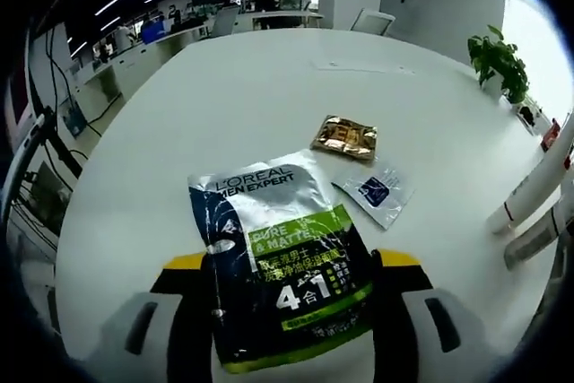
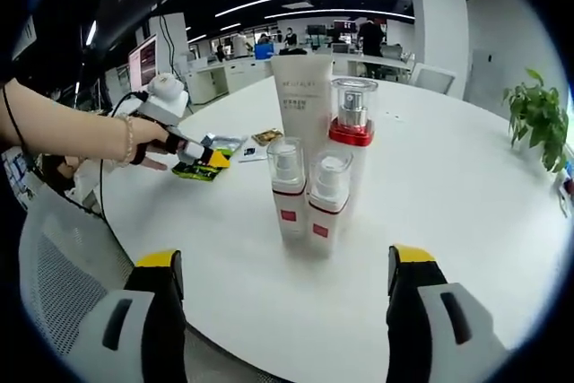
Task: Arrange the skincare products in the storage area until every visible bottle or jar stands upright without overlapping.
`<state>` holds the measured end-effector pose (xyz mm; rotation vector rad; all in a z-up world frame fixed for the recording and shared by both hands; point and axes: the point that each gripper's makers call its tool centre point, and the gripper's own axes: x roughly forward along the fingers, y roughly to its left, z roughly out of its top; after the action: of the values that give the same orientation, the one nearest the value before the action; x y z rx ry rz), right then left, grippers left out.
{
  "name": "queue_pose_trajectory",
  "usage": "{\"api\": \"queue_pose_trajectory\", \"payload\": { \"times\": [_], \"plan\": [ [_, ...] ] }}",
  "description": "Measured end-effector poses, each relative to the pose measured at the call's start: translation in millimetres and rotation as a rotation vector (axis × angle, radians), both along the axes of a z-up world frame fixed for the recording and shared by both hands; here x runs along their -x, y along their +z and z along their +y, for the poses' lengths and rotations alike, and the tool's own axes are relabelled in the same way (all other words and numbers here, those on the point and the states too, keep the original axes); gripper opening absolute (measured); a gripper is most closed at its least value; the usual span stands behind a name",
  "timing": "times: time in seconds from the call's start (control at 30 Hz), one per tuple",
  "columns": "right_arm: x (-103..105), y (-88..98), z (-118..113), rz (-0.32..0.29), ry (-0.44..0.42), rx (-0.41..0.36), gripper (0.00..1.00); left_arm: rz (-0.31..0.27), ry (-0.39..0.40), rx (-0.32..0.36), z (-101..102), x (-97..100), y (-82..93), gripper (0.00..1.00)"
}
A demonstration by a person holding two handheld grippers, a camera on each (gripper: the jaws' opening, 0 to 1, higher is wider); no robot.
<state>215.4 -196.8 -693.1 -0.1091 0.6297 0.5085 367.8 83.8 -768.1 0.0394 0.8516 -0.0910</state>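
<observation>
A silver, black and green L'Oreal sachet (image 1: 278, 266) runs lengthwise between the yellow-tipped jaws of my left gripper (image 1: 291, 260), which press on its two long edges. The right gripper view shows a hand holding that gripper (image 2: 208, 157) low over the table with the sachet (image 2: 199, 171) at its tips. Ahead of my right gripper (image 2: 287, 259), open and holding nothing, four products stand upright in a tight cluster: a white tube (image 2: 303, 96), a red-collared pump bottle (image 2: 352, 118) and two small clear-capped bottles (image 2: 287, 187) (image 2: 328, 199).
A gold sachet (image 1: 345, 139) and a small clear sachet (image 1: 375, 190) lie flat beyond the big one. The cluster's bottles (image 1: 536, 187) lean in at the right edge of the left gripper view. The round white table (image 2: 466, 195) has a potted plant (image 2: 541, 118) beyond it and desks behind.
</observation>
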Motion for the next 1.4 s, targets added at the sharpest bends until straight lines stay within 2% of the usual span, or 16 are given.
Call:
{"api": "queue_pose_trajectory", "payload": {
  "times": [0.3,0.37,0.4,0.43,0.57,0.6,0.63,0.7,0.77,0.93,1.07,1.4],
  "plan": [
    [-1,-0.6,-1,0.000,-0.005,0.000,0.94,-0.053,-0.028,-0.008,-3,-0.9,0.3,0.60],
    [-1,-0.3,-1,-0.001,-0.007,-0.001,0.94,-0.052,-0.056,-0.006,-11,0.7,-0.2,0.54],
    [-1,-0.2,-2,-0.002,-0.008,-0.001,0.94,-0.064,-0.083,-0.013,-16,1.4,2.9,0.41],
    [-1,-0.2,-2,-0.001,-0.010,-0.001,0.94,-0.065,-0.102,-0.028,-14,3.9,3.7,0.33],
    [-1,0.1,-2,-0.004,-0.007,0.002,0.94,-0.075,-0.106,0.007,-13,7.4,-0.5,0.29],
    [-1,0.2,-2,-0.005,-0.006,0.003,0.94,-0.077,-0.098,0.046,-17,9.6,0.9,0.24],
    [-1,0.1,-2,-0.006,-0.004,0.004,0.94,-0.091,-0.048,0.133,-18,9.7,4.5,0.21],
    [-2,0.1,-2,-0.008,-0.003,0.005,0.94,-0.090,-0.068,0.100,-13,12.8,5.9,0.16],
    [-2,0.6,-1,-0.009,-0.003,0.002,0.93,-0.100,-0.099,0.093,-14,18.3,11.1,0.14],
    [-2,2.1,0,-0.014,0.003,-0.002,0.93,-0.134,-0.078,0.186,-16,20.1,23.9,0.10],
    [-1,2.8,1,-0.018,0.008,-0.004,0.92,-0.142,-0.086,0.185,-10,25.6,25.7,0.08],
    [-1,6.0,4,-0.029,0.015,-0.024,0.91,-0.192,-0.118,0.202,-15,41.9,47.4,0.06]
  ]
}}
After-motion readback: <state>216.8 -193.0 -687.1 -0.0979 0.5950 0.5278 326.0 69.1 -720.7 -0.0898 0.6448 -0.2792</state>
